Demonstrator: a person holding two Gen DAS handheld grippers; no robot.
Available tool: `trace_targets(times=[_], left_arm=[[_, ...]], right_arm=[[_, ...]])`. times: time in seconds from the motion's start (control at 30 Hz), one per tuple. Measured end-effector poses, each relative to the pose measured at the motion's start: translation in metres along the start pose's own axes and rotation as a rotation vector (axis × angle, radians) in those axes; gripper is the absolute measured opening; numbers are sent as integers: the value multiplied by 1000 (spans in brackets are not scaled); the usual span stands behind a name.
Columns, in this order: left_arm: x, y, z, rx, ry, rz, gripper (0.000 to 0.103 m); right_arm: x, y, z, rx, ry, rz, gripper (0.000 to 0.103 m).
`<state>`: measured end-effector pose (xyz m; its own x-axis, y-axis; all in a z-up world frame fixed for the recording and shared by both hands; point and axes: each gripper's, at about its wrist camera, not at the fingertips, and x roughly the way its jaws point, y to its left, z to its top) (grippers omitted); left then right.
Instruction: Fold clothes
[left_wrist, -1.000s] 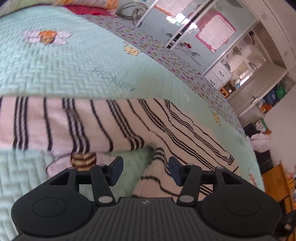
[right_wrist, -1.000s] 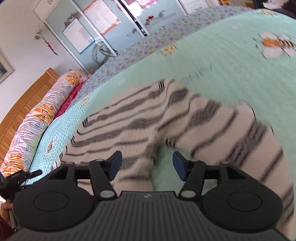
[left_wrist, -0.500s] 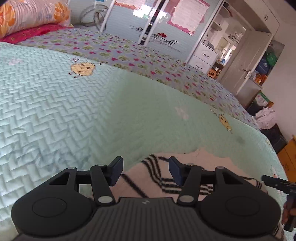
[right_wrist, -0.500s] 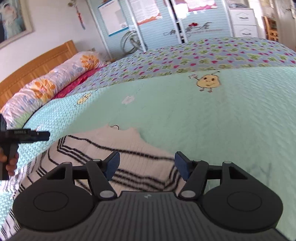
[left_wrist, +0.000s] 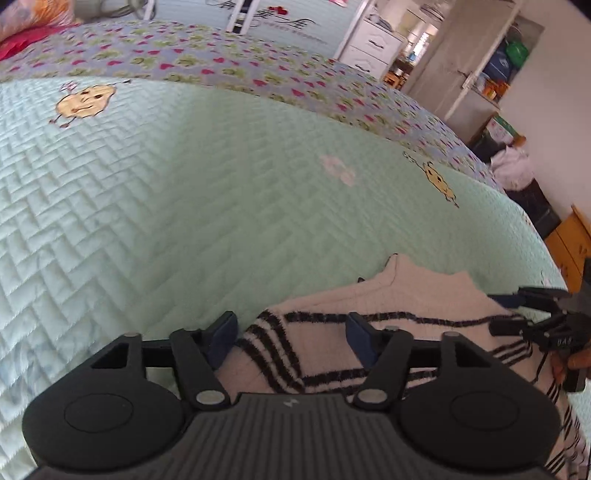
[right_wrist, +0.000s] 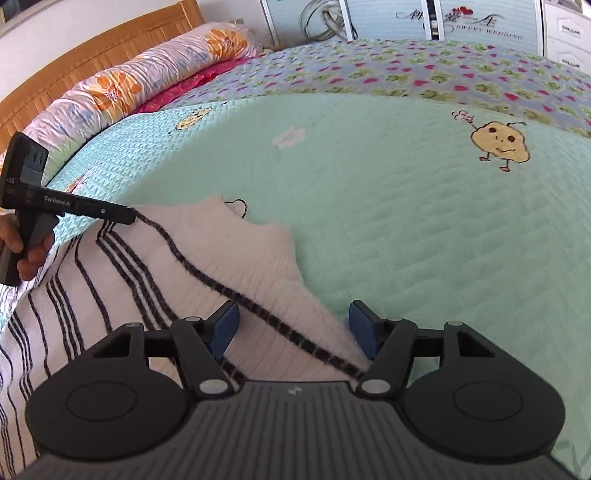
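Both claws stand wide with nothing pinched: the left gripper (left_wrist: 288, 334), whose jaws have just been opening further, hangs over the near left corner of the cream knitted sweater with black stripes (left_wrist: 402, 299), its blue pads (left_wrist: 221, 336) clear of the wool; the right gripper (right_wrist: 293, 328), its jaws also widened a little, sits over the sweater's right edge, where one dark stripe runs diagonally between its pads (right_wrist: 225, 325) without being pressed. From the right wrist view the sweater (right_wrist: 122, 280) spreads leftward from the claw, lying flat on the mint-green quilted bedspread (right_wrist: 406, 229), its upper edge ending in two small peaks. Its lower part is cut off by both claw bodies and the frame edges, so the garment's full outline cannot be made out. A black thread loop or small hook at the upper edge is too small to tell. At the far left of that view a hand (right_wrist: 26, 251) holds the other claw's grip. Beyond lie a floral bolster pillow (right_wrist: 140, 85), a wooden headboard (right_wrist: 92, 48), a heart-patterned blue sheet (right_wrist: 406, 70) and pale blue wardrobe doors (right_wrist: 461, 18).
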<state>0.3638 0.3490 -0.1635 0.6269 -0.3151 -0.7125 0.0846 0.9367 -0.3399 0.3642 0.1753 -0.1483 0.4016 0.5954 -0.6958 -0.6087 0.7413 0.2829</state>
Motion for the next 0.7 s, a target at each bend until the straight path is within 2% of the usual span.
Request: trace_targets(times=[0.03,0.07,0.1,0.13,0.17,0.2,0.23,0.3,0.4,0.5,0.57,0.67,0.7], left_arm=[[1,-4,-1,21,5,-7,71],[1,-8,-4,60,12,-19,69],[1,-14,-8,113,12,-9,61],[0,-20,-13,168,9,10,43],[-2,-23,-17,197,0,24,33],[-4,-22,-20,189,-10,17,17],[-7,-21,-21,170,-26,13,15],[-15,-21,-25,155,-67,30,13],[-33,-39,-24,248,-157,109,12],[-56,-54,-11,343,-254,202,12],[-61,-52,1,365,-279,255,12],[-33,-37,-1,361,-246,388,14],[-22,-31,-2,358,-233,434,17]], right_arm=[[2,0,2,10,10,19,68],[4,1,4,18,21,37,63],[6,4,5,10,38,48,57],[6,7,4,-1,47,53,43],[7,10,3,-11,54,57,32],[6,14,2,-21,43,38,25],[5,17,1,-31,33,20,16],[3,27,-1,-65,10,-27,12],[-2,49,4,-145,-45,-108,9],[-13,67,25,-201,-142,-156,8],[-15,72,41,-203,-189,-185,7],[9,70,54,-181,-207,-249,7],[25,67,53,-168,-178,-251,8]])
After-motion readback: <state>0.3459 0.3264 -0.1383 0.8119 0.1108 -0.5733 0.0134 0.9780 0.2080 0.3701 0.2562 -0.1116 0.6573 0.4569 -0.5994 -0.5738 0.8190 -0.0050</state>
